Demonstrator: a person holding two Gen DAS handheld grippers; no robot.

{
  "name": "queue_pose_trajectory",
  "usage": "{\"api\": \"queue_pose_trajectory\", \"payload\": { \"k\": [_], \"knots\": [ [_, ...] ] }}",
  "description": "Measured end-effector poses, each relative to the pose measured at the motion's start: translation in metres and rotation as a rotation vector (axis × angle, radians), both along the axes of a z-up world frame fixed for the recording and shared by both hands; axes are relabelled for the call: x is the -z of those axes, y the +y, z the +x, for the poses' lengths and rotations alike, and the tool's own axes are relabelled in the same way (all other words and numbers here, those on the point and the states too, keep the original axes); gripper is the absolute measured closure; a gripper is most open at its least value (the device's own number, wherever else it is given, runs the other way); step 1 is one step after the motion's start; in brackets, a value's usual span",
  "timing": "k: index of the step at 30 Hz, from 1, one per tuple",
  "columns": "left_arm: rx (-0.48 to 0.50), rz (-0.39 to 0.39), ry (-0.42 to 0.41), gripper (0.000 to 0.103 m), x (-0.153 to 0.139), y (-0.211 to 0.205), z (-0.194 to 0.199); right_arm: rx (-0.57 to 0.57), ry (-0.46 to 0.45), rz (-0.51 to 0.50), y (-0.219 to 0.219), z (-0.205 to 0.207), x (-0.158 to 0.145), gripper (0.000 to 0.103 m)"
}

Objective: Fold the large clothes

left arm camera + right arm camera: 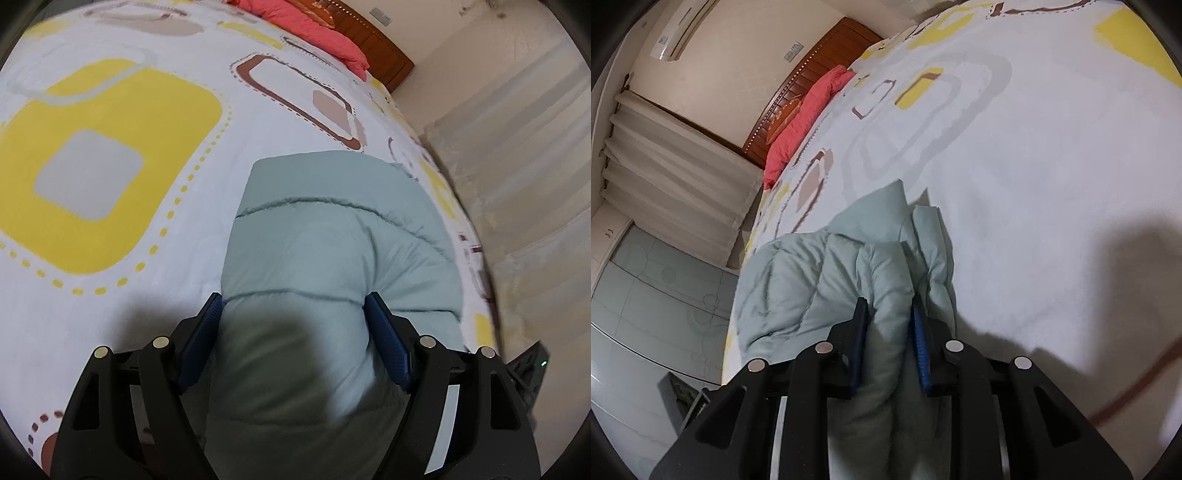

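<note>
From my left wrist view, my left tongs (293, 306) are clamped wide around a thick roll of the pale green puffer jacket (332, 240) — both blue pads (388, 339) press into the padding on either side. The jacket bulges forward from between the pads and lies on the bed (184, 258) just ahead of the tongs, its quilted seams running across. To the left of the tongs the bedcover shows a large yellow square print (110, 166). Far ahead, at the head of the bed, a coral pillow (314, 33) rests against the wooden headboard (373, 44). To the right of the tongs, past the edge of the bed, a pale curtain (517, 147) hangs.

From my right wrist view, my right tongs (888, 314) are closed on a narrower fold of the same jacket (812, 273), the fabric pinched between the two pads. The rest of the jacket spreads ahead and to the left of the tongs, near the bed's (1034, 184) edge. To the right of the tongs lies open bedcover with a dark shadow on it. Far ahead to the left sit the pillow (805, 122) and headboard (831, 48); an air conditioner (683, 29) is mounted on the wall beyond — below it, the curtain (665, 177).
</note>
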State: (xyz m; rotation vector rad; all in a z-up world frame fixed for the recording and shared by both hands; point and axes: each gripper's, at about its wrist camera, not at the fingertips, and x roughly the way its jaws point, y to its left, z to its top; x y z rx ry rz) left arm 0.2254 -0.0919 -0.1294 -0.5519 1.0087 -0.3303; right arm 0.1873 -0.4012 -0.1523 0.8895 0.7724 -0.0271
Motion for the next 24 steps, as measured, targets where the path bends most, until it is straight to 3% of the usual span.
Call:
{"api": "queue_pose_trajectory", "payload": {
  "k": [1,2,3,7,8,9,11,17,19,21,24],
  "knots": [
    [-0.016,-0.026,0.015,0.023,0.000,0.007,-0.003,0.002,-0.007,0.005,-0.001,-0.007,-0.004,0.068],
    [-0.029,-0.046,0.023,0.022,0.000,0.013,-0.007,0.005,-0.013,0.003,-0.001,-0.016,-0.008,0.055],
    [-0.038,-0.064,0.028,0.022,-0.001,0.018,-0.011,0.010,-0.009,-0.004,0.000,-0.023,-0.010,0.048],
    [-0.046,-0.101,0.021,0.019,0.000,0.031,-0.033,-0.024,0.013,0.035,0.009,-0.053,-0.005,0.048],
    [-0.046,-0.102,0.021,0.019,0.001,0.031,-0.036,-0.032,0.022,0.040,0.012,-0.059,-0.002,0.055],
    [-0.046,-0.103,0.020,0.018,0.002,0.031,-0.039,-0.047,0.035,0.040,0.018,-0.066,0.003,0.068],
    [-0.032,-0.101,0.017,0.017,0.005,0.028,-0.042,-0.059,0.046,0.048,0.021,-0.069,0.010,0.072],
    [-0.025,-0.107,0.021,0.017,0.002,0.030,-0.042,-0.049,0.034,0.064,0.019,-0.074,0.011,0.071],
    [-0.044,-0.135,0.020,0.017,-0.001,0.035,-0.040,-0.035,0.020,0.062,0.013,-0.071,0.004,0.064],
    [-0.053,-0.160,0.027,0.017,-0.001,0.037,-0.036,-0.003,-0.010,0.068,0.005,-0.076,-0.002,0.029],
    [-0.037,-0.192,0.059,0.016,0.002,0.031,-0.029,0.007,-0.038,0.076,-0.003,-0.068,-0.007,0.029]
  ]
}}
